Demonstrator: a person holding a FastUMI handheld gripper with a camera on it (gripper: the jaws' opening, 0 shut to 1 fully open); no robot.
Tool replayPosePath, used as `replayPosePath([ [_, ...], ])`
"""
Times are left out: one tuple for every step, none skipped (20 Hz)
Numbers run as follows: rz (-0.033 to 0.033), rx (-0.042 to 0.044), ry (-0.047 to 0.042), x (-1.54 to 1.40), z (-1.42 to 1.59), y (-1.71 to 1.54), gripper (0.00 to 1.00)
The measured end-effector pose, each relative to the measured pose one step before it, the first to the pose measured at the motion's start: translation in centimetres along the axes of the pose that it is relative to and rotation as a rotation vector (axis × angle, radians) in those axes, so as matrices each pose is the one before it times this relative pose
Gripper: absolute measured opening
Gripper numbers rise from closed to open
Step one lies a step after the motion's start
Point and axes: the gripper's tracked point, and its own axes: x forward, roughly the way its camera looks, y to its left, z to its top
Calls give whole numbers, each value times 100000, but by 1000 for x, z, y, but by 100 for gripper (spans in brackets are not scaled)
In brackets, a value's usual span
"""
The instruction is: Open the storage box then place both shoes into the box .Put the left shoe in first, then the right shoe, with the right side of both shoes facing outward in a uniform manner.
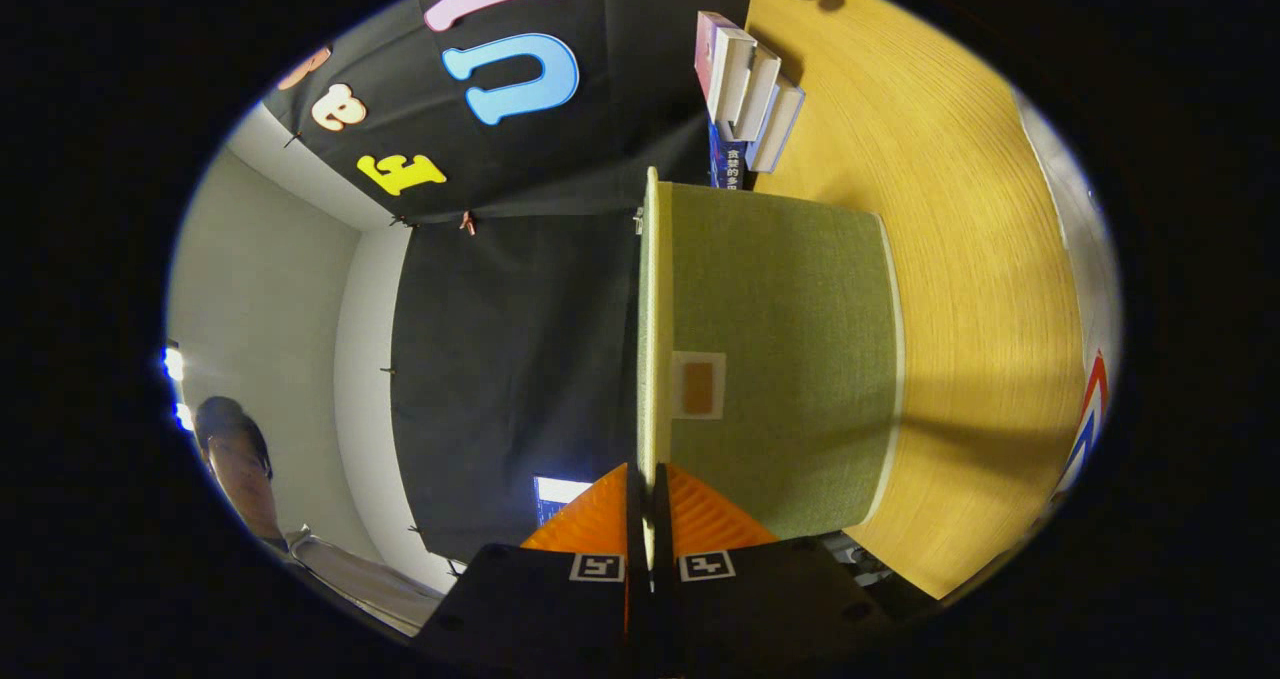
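Storage box (785, 359) lid edge pinched in the claw (648, 504); inside hidden.

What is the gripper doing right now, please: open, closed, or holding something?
Gripper: closed on the storage box lid, its fingers pinching the lid's thin edge from both sides.

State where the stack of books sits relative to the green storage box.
In the gripper view, the stack of books lies on the wooden table, just beyond the green storage box, whose lid edge the gripper pinches.
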Motion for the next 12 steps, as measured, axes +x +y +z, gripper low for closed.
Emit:
replayPosePath([
  [-61,-1452,59,-13,-26,666,5],
  [-71,-1669,-18,47,-36,923,5],
  [-305,-2175,-88,209,42,765,5],
  [-1170,-2553,-81,349,62,660,5],
  [-1340,-2230,437,570,78,495,5],
  [-548,-1665,436,462,-65,855,5],
  [108,-1511,137,507,113,1017,5],
  [554,-1563,-143,542,129,1140,5],
  [509,-1588,-118,695,192,1099,5],
  [180,-1714,-139,589,181,975,5],
  [115,-1839,-244,839,342,976,5],
  [404,-2056,-647,797,384,1067,6],
])
